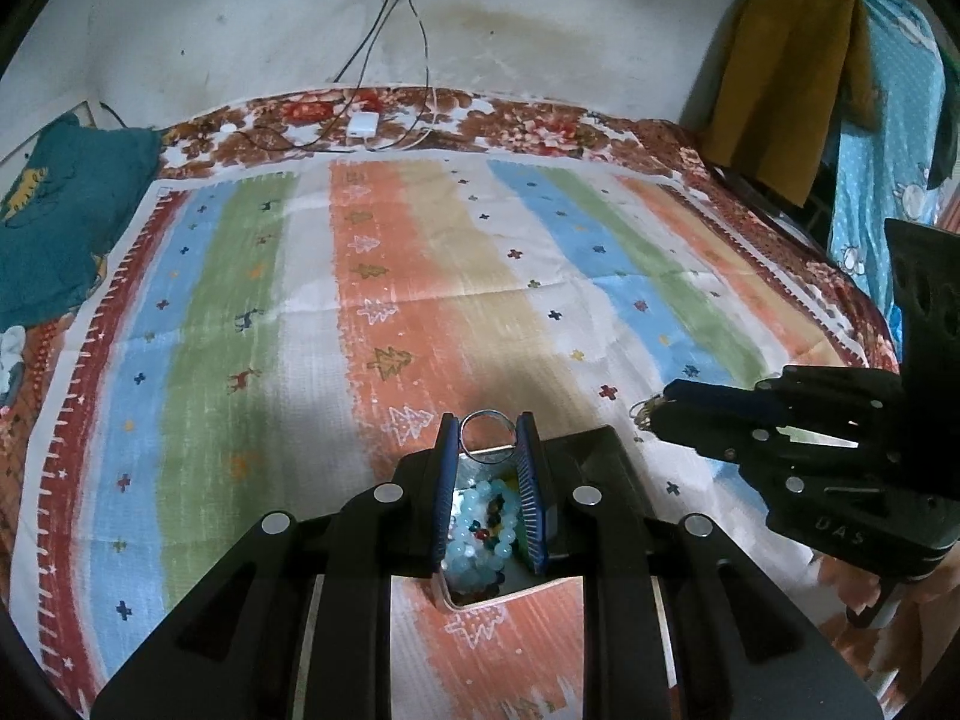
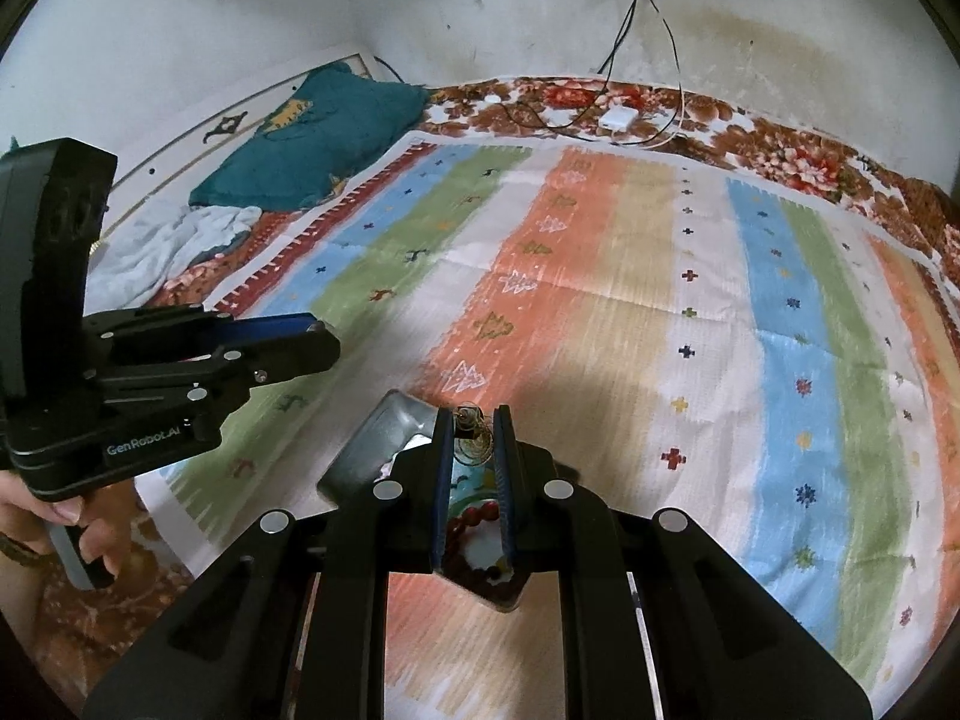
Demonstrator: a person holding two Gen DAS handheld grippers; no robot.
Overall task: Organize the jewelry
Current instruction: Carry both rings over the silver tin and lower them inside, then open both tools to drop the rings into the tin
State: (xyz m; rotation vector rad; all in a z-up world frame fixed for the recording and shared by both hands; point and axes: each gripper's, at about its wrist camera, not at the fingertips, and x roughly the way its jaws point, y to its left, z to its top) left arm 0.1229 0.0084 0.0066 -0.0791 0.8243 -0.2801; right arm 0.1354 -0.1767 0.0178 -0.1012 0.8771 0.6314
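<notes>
Over the striped cloth [image 1: 252,312] on the bed, two grippers are held pointing steeply down.

"GenRobot.AI" is read on the left gripper [image 2: 324,339], "DAS" on the right gripper [image 1: 651,414]. A silver ring [image 1: 487,429] is pinched at the left jaws' tips; a gold wire earring [image 2: 473,435] is clamped between the right jaws. A box of beads [image 1: 480,531] lies beneath.

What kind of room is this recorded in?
Probably a bedroom: the work surface looks like a bed with a striped sheet over a floral blanket, a teal pillow at its head, and clothes hanging by the wall.
</notes>
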